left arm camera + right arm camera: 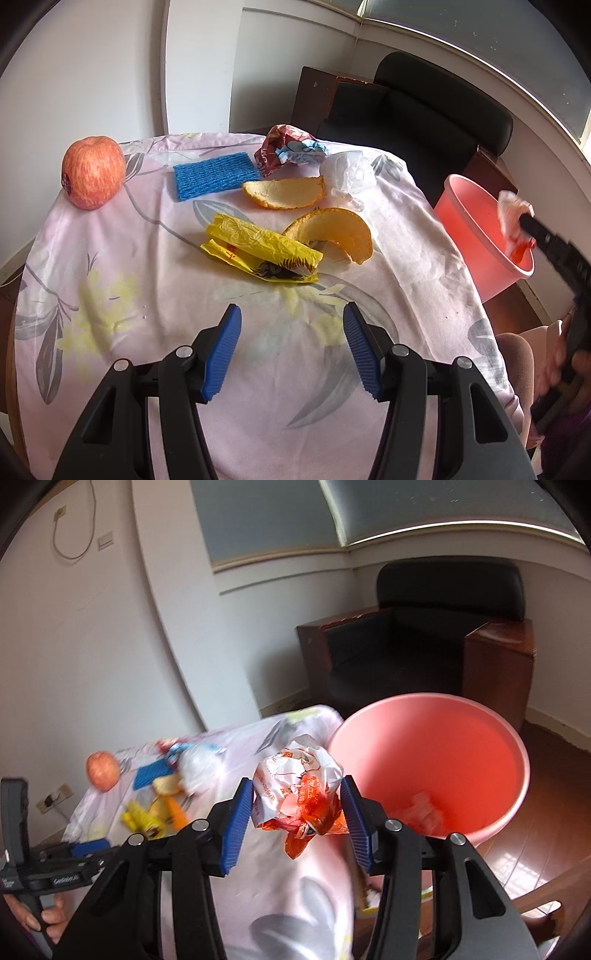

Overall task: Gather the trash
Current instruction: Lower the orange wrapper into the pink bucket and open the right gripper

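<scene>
**Trash spread across the table, one crumpled wrapper carried at the bin**

Trash lay scattered over the far half of a table (pixel 258 369) under a pale flowered cloth. Going left to right in the left wrist view: an apple (pixel 93 171) sat close to the left edge, with bare cloth around it. A blue foam net (pixel 216 175) lay flat near the far edge, and a crumpled red snack bag (pixel 286 147) lay just beside it, right at that edge. In front of these sat one orange peel (pixel 286 192), with a white plastic bag (pixel 349 173) to its right. Nearer the middle, a yellow wrapper (pixel 258 251) touched a second orange peel (pixel 332 232). The near half of the cloth was open.

The left gripper (pixel 291 347) hovered over that open part with its jaws spread and nothing between them.

Past the right edge of the table stood a pink bin (pixel 476 236), lower than the tabletop and close against the hanging cloth. The right gripper (pixel 297 812) pinched a crumpled white and orange wrapper (pixel 295 790) between its blue pads, held over the table's right edge just beside the bin's rim. Some scrap already lay in the bin's bottom. Behind the bin stood a dark armchair (pixel 424 646), with wooden floor to its right.
</scene>
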Demonstrator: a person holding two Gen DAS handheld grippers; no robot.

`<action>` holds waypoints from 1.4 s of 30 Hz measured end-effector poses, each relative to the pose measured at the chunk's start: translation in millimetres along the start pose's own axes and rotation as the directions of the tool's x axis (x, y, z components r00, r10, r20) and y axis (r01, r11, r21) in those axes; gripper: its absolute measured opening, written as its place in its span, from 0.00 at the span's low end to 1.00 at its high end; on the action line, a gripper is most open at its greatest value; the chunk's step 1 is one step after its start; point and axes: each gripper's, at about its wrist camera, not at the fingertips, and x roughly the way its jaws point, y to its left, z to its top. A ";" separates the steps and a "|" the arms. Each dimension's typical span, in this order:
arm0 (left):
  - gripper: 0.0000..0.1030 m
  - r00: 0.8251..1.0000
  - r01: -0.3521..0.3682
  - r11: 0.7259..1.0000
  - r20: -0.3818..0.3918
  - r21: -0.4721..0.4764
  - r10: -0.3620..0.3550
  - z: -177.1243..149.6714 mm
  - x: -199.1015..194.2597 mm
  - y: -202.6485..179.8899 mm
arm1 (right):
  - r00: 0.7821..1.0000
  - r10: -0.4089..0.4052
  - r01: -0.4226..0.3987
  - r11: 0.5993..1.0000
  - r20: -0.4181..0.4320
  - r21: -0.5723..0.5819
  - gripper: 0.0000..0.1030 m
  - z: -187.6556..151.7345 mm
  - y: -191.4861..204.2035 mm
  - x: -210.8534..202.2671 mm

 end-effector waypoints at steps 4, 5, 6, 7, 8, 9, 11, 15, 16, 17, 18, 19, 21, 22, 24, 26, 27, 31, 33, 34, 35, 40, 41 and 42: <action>0.55 1.000 -0.016 1.000 -0.008 0.009 0.016 4.3 1.7 -4.5 | 0.998 -0.056 0.055 0.998 0.036 0.033 0.48 11.3 -25.1 2.7; 0.55 1.000 -0.020 1.000 -0.008 0.015 0.021 5.5 1.8 -6.9 | 0.997 -0.068 0.066 0.997 0.041 0.042 0.48 13.4 -31.9 4.0; 0.55 1.000 -0.026 0.999 -0.007 0.025 0.027 7.0 1.7 -10.4 | 0.996 -0.079 0.076 0.996 0.045 0.052 0.48 15.0 -38.4 5.5; 0.55 0.999 -0.032 0.999 -0.007 0.035 0.032 8.3 1.9 -14.1 | 0.995 -0.086 0.083 0.995 0.049 0.059 0.48 16.1 -44.1 7.0; 0.55 0.999 -0.036 0.999 -0.008 0.041 0.036 8.9 2.3 -16.9 | 0.994 -0.092 0.089 0.994 0.052 0.065 0.48 16.9 -48.9 8.5; 0.55 0.999 -0.040 0.998 -0.011 0.050 0.040 9.7 2.9 -20.5 | 0.994 -0.097 0.094 0.993 0.051 0.069 0.48 16.9 -52.8 10.1; 0.55 0.999 -0.048 0.997 -0.019 0.067 0.049 11.5 4.8 -28.6 | 0.993 -0.106 0.102 0.991 0.048 0.082 0.48 17.5 -63.2 15.5; 0.55 0.998 -0.058 0.993 -0.029 0.098 0.061 15.2 8.3 -45.3 | 0.993 -0.110 0.105 0.989 0.043 0.105 0.48 16.2 -78.7 22.8; 0.55 0.998 -0.059 0.993 -0.031 0.104 0.063 16.3 9.3 -49.5 | 0.993 -0.111 0.106 0.988 0.042 0.110 0.48 15.9 -82.0 24.0; 0.55 0.997 -0.060 0.992 -0.032 0.108 0.064 17.1 9.9 -52.0 | 0.993 -0.113 0.108 0.988 0.043 0.113 0.48 15.8 -84.5 25.4; 0.55 0.997 -0.061 0.991 -0.034 0.115 0.065 18.5 11.2 -56.8 | 0.992 -0.119 0.113 0.987 0.041 0.116 0.48 15.7 -87.9 26.7; 0.55 0.997 -0.061 0.991 -0.035 0.119 0.066 19.0 12.1 -59.3 | 0.992 -0.124 0.119 0.986 0.038 0.118 0.48 15.2 -89.3 28.3; 0.55 0.997 -0.062 0.990 -0.038 0.129 0.067 20.6 14.4 -65.3 | 0.991 -0.130 0.125 0.984 0.030 0.127 0.48 14.8 -94.4 31.3; 0.55 0.997 -0.062 0.989 -0.039 0.134 0.068 21.3 15.6 -68.0 | 0.991 -0.130 0.125 0.983 0.025 0.137 0.48 14.8 -98.7 32.6; 0.55 0.997 -0.062 0.987 -0.043 0.145 0.069 22.1 17.6 -73.8 | 0.991 -0.133 0.129 0.979 0.015 0.158 0.48 13.7 -105.1 34.7; 0.55 0.996 -0.063 0.986 -0.046 0.153 0.071 22.6 19.5 -77.9 | 0.991 -0.130 0.128 0.976 0.003 0.177 0.48 12.2 -110.7 36.5; 0.55 0.996 -0.063 0.986 -0.048 0.155 0.071 22.8 20.2 -79.2 | 0.992 -0.128 0.127 0.975 -0.002 0.184 0.48 11.4 -112.8 37.5; 0.55 0.996 -0.061 0.985 -0.055 0.161 0.071 22.6 22.5 -83.0 | 0.993 -0.119 0.121 0.971 -0.025 0.208 0.49 8.0 -117.5 40.3; 0.55 0.996 -0.061 0.985 -0.054 0.163 0.070 22.4 22.3 -83.7 | 0.994 -0.106 0.108 0.972 -0.023 0.208 0.58 7.3 -116.2 40.0; 0.55 0.996 -0.060 0.985 -0.054 0.163 0.070 22.4 22.2 -83.5 | 0.995 -0.103 0.105 0.973 -0.018 0.206 0.62 7.3 -114.8 39.2; 0.55 0.996 -0.060 0.985 -0.053 0.162 0.069 22.3 21.9 -83.2 | 0.995 -0.103 0.104 0.974 -0.015 0.203 0.62 7.8 -113.8 38.7; 0.55 0.997 -0.057 0.988 -0.048 0.144 0.064 21.9 19.7 -78.1 | 0.994 -0.107 0.107 0.979 -0.011 0.175 0.62 9.8 -104.6 35.4; 0.55 0.997 -0.056 0.989 -0.047 0.140 0.063 21.7 19.1 -76.8 | 0.994 -0.108 0.108 0.980 -0.009 0.169 0.62 9.8 -102.5 33.8; 0.55 0.997 -0.055 0.989 -0.045 0.137 0.061 21.5 18.6 -76.2 | 0.994 -0.108 0.107 0.981 -0.006 0.164 0.62 9.9 -100.0 32.0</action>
